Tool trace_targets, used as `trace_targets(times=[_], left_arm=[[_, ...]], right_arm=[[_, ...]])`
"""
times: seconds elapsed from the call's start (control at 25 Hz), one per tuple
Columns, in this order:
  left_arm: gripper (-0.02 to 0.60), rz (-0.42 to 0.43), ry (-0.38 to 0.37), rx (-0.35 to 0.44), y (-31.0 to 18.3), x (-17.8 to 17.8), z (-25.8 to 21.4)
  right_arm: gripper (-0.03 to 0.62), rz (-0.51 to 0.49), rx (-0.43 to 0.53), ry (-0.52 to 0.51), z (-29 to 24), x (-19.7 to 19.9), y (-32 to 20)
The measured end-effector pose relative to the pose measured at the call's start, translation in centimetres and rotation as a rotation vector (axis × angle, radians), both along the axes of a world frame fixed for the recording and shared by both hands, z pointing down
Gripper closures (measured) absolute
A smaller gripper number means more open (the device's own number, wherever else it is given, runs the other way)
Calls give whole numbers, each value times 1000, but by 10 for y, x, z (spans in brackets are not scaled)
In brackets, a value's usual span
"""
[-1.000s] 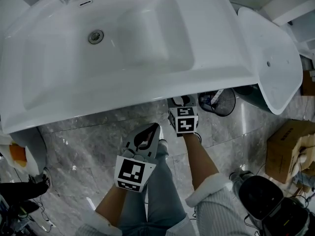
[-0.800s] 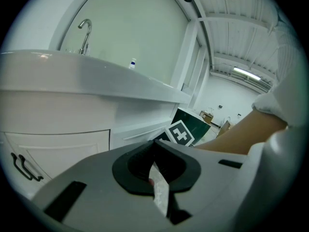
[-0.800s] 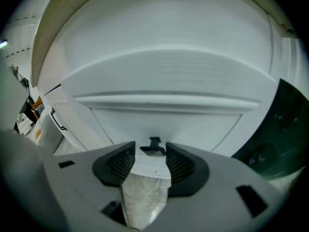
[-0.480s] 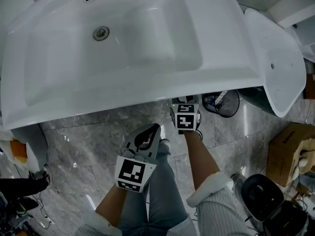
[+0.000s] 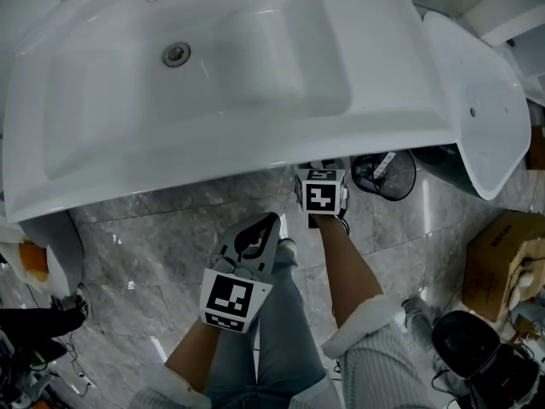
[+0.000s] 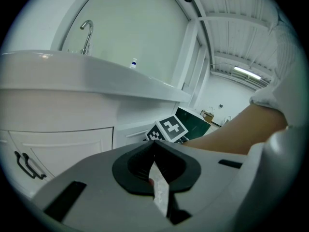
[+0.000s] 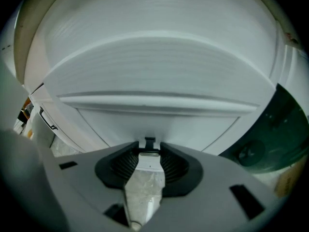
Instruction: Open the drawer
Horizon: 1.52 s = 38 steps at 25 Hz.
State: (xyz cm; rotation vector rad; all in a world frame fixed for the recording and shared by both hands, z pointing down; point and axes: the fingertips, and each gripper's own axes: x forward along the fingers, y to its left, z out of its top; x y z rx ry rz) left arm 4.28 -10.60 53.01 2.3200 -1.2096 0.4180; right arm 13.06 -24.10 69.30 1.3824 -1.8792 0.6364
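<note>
Biggest item: white sink, overhanging the white cabinet we stand at. The drawer sits in the cabinet front just under the sink rim. Its panel looks flush, so it's not yet opened. A small dark handle sits at the panel's top middle.

The right gripper is tucked under the rim, pointing down at that panel. Its jaws have just been closing and now stand partly apart with the handle at their tips, pads not visibly pressing on it. The left gripper hangs back over our leg, jaws together, nothing in them.

Handling, our guess: rigid panel on runners, should slide straight out with a moderate pull, light unless loaded. The handle is tiny, hard and probably smooth, so slip risk. We take it square with full pad contact and pull straight out, not down. The sink overhang leaves little headroom.

Writing: none readable. Only square markers on the gripper cubes.
</note>
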Motion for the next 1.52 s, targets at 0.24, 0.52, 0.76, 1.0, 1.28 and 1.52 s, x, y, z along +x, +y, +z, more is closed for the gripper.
trace_targets(times=[0.24, 0.52, 0.76, 1.0, 1.28, 1.52], left_arm=[[566, 2, 0, 7, 1, -3, -1], [566, 8, -6, 12, 7, -1, -2], [566, 18, -6, 24, 10, 1, -6], [566, 23, 0, 25, 11, 3, -8], [566, 20, 0, 28, 10, 3, -8], [566, 22, 3, 35, 5, 1, -15]], right_arm=[[448, 36, -7, -40, 2, 0, -1], [453, 39, -8, -47, 2, 1, 1], [454, 42, -20, -60, 1, 2, 3], [454, 53, -20, -70, 0, 3, 11], [453, 63, -28, -85, -1, 5, 20], [453, 65, -39, -90, -3, 4, 29]])
